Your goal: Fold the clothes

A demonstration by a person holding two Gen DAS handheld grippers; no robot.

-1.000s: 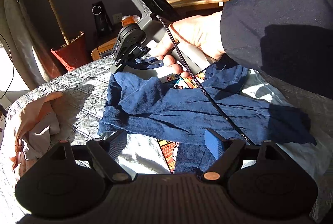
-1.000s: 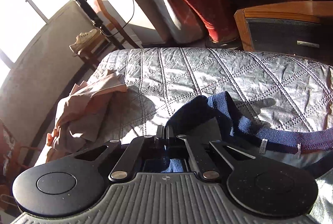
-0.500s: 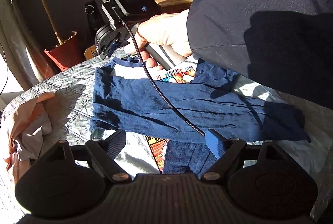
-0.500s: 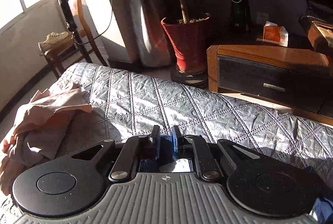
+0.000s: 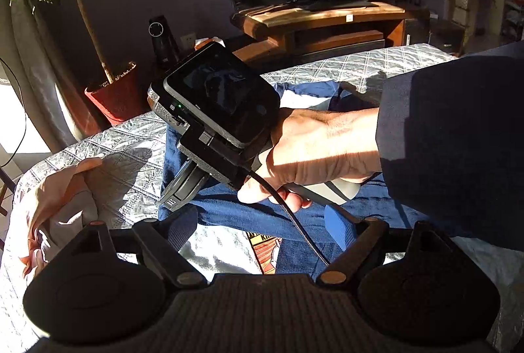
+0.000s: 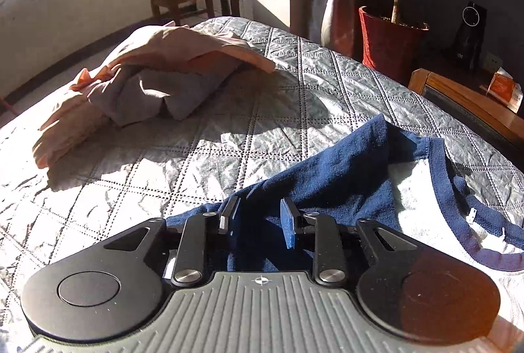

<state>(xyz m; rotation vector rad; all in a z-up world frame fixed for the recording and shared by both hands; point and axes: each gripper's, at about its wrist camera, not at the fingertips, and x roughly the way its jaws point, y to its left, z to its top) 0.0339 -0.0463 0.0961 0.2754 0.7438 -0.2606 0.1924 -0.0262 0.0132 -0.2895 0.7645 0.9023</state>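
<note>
A: Identify the garment on the work surface.

B: One shirt (image 5: pixel 229 215), white body with navy blue sleeves and a navy-trimmed neckline (image 6: pixel 439 176). It lies flat, chest side up, with a colourful printed graphic (image 5: pixel 265 249) partly exposed at 6 o'clock in the left wrist view.

A: State of folding?

B: A navy sleeve is laid across the white chest, covering most of the print. In the right wrist view the collar opening sits at 3 o'clock, a small label visible inside the trim.

A: Other garments?

B: A crumpled pile of peach and grey clothes (image 6: pixel 147 74) lies at 10 o'clock, well apart from the shirt, unfolded.
</note>
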